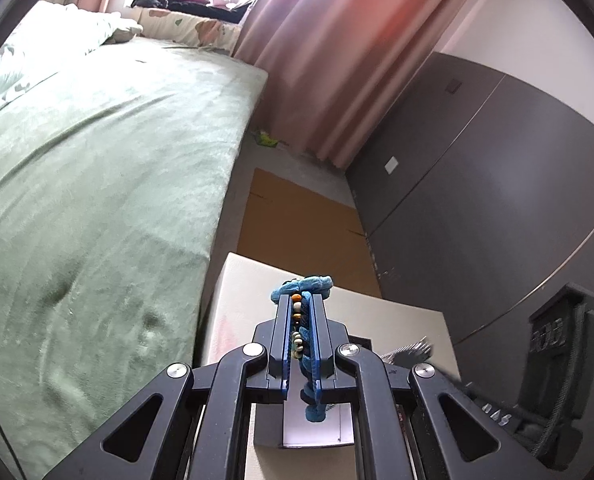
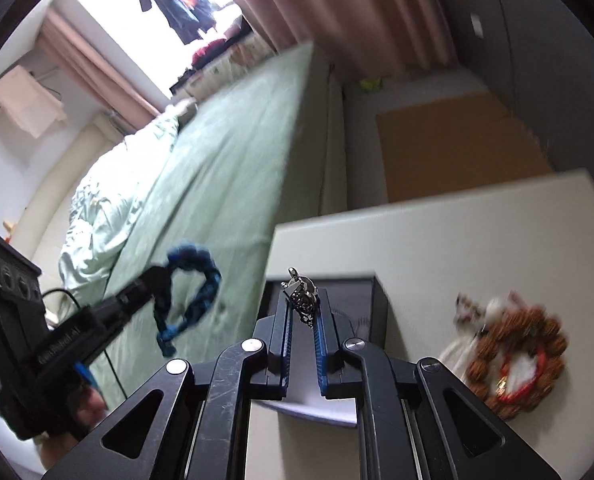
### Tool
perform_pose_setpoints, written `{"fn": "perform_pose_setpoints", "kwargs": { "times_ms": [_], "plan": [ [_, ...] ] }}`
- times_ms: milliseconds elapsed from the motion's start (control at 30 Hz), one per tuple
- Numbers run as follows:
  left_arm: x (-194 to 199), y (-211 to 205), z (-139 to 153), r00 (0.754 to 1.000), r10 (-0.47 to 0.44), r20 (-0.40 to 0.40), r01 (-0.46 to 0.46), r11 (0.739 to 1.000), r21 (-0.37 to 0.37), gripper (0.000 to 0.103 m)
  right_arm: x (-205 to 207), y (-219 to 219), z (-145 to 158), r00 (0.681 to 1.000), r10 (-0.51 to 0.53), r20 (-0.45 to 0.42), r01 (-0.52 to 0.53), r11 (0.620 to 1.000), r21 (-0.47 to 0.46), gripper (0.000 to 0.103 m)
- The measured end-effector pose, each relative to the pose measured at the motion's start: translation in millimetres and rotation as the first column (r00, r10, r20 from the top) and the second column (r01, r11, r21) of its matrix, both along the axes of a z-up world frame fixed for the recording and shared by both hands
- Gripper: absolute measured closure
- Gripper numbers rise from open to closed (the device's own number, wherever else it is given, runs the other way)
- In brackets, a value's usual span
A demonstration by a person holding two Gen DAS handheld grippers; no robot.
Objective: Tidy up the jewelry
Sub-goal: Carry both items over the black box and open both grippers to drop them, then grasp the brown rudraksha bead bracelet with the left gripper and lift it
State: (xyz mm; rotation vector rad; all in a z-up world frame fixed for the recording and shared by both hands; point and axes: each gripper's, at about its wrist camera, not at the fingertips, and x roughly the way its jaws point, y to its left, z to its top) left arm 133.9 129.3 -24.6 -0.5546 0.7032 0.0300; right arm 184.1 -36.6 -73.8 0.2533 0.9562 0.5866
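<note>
Left tongs point(image 1: 301, 300) pinch a blue braided beaded bracelet point(image 1: 303, 286); right tongs point(image 2: 303, 300) pinch a silver metal charm point(image 2: 301, 296) above the black jewelry box point(image 2: 371, 292), probably for sorting.

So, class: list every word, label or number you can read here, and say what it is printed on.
"GenRobot AI": faint, partly blurred, on the black body of the left claw.
White letters on the black right claw's body: too blurred to read.
Raised marks on its black camera block: unreadable.

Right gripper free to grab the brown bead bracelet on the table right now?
Probably not: the right gripper is shut on a silver chain. The brown bead bracelet lies unobstructed on the table, so it must unload first.
</note>
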Motion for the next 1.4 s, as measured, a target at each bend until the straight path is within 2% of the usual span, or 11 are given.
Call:
{"fn": "perform_pose_setpoints", "kwargs": {
  "times_ms": [67, 200, 267, 500, 600, 700, 767, 867, 933, 1000, 1400],
  "plan": [
    [3, -5, -4, 1.000, -0.014, -0.010, 0.014, 1.000, -0.003, 0.095, 5, -4, -12, 0.998, 0.006, -0.057, -0.006, 1.000, 0.004, 0.088],
    [6, -23, -7, 0.998, -0.051, -0.023, 0.052, 0.998, 0.026, 0.095, 5, -32, -10, 0.996, -0.048, -0.074, 0.052, 0.997, 0.056, 0.055],
    [7, -32, -9, 0.997, -0.072, -0.032, 0.073, 0.997, 0.040, 0.095, 2, -50, -1, 0.995, -0.086, -0.058, 0.090, 0.993, 0.078, 0.052],
    [21, -66, -24, 0.989, -0.129, -0.078, 0.135, 0.988, 0.075, 0.095, -6, -84, 10, 0.987, -0.147, -0.064, 0.153, 0.984, 0.096, 0.052],
    [34, -76, -40, 0.974, -0.176, -0.141, 0.184, 0.982, 0.042, 0.095, -9, -92, 16, 0.986, -0.158, -0.052, 0.162, 0.983, 0.091, 0.052],
    [41, -72, -57, 0.964, -0.159, -0.211, 0.162, 0.987, -0.001, 0.095, -12, -103, 22, 0.983, -0.176, -0.048, 0.180, 0.979, 0.100, 0.052],
    [40, -65, -60, 0.968, -0.137, -0.209, 0.131, 0.990, -0.041, 0.093, -14, -110, 25, 0.980, -0.194, -0.042, 0.198, 0.975, 0.099, 0.052],
    [36, -63, -56, 0.973, -0.122, -0.195, 0.117, 0.992, -0.039, 0.085, -19, -120, 29, 0.977, -0.209, -0.034, 0.212, 0.972, 0.098, 0.052],
    [31, -64, -53, 0.976, -0.120, -0.180, 0.115, 0.993, -0.040, 0.064, -25, -126, 30, 0.976, -0.218, -0.028, 0.219, 0.971, 0.096, 0.052],
    [26, -68, -48, 0.980, -0.121, -0.155, 0.116, 0.992, -0.038, 0.052, -29, -131, 30, 0.973, -0.228, -0.027, 0.229, 0.969, 0.093, 0.052],
    [16, -124, -34, 0.973, -0.207, -0.101, 0.210, 0.977, 0.022, 0.052, -51, -179, -4, 0.939, -0.315, -0.137, 0.328, 0.941, 0.085, 0.052]
  ]
}}
